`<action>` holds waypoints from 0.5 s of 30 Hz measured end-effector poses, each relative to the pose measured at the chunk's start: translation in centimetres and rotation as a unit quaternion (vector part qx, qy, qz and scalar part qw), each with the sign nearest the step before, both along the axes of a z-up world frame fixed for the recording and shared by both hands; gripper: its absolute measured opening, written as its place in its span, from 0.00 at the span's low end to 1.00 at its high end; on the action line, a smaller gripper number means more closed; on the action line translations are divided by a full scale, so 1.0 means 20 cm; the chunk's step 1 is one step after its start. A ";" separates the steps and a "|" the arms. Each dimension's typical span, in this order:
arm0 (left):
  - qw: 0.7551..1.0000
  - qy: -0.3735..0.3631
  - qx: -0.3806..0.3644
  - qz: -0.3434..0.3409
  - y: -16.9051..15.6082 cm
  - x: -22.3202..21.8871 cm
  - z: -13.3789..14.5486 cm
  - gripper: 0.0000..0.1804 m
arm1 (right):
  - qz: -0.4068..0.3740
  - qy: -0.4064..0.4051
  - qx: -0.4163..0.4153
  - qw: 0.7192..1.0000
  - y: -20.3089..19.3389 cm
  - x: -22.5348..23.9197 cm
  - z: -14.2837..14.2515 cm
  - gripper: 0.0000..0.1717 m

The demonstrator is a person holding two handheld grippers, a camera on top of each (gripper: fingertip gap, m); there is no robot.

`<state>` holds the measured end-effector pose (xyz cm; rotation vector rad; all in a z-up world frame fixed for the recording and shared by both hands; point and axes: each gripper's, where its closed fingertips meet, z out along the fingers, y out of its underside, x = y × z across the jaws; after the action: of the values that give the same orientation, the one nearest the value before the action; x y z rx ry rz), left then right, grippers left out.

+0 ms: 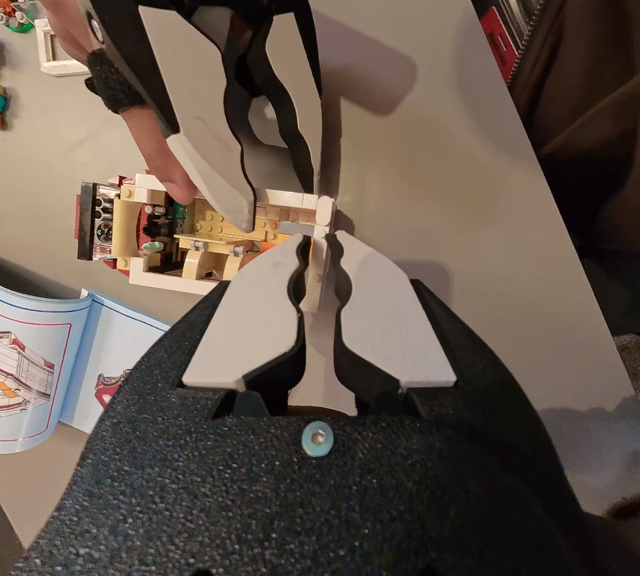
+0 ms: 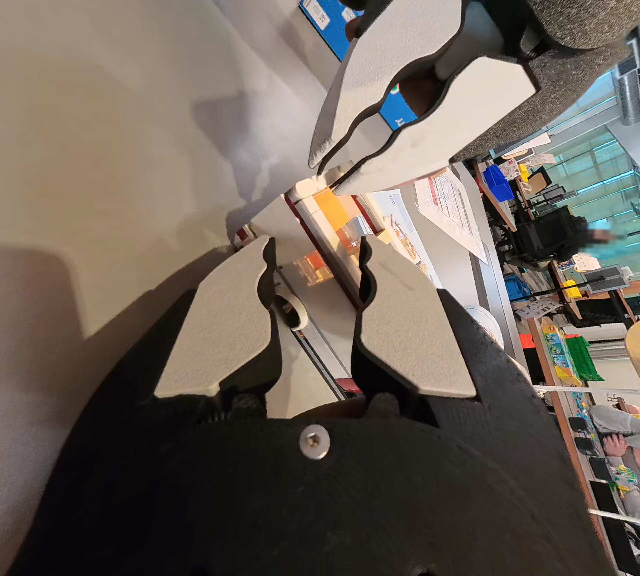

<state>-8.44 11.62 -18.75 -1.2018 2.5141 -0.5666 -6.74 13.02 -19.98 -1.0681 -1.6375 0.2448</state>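
Toy brick house [image 1: 194, 230], tan + white w/ red bits, lies on grey table [image 1: 433, 178], open top, at 9 o'clock.

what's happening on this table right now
A person works two handheld grippers on a brick-built model lying on a grey table. The left gripper pinches the thin white end wall of the model. The right gripper straddles the model's body, jaws wide. An open instruction booklet lies beside it.
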 end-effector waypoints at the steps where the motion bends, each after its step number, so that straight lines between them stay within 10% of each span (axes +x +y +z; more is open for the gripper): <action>1: 1.000 0.003 0.000 -0.003 0.00 0.00 0.00 0.07 | -0.001 -0.001 0.000 1.000 0.00 0.00 0.00 0.27; 15: 0.999 0.013 -0.013 -0.027 -0.01 -0.01 0.01 0.08 | -0.010 0.002 0.004 1.000 0.01 0.00 -0.01 0.27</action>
<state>-8.60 11.47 -18.63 -1.1616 2.5749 -0.6010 -6.76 13.24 -20.12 -1.0758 -1.6227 0.2266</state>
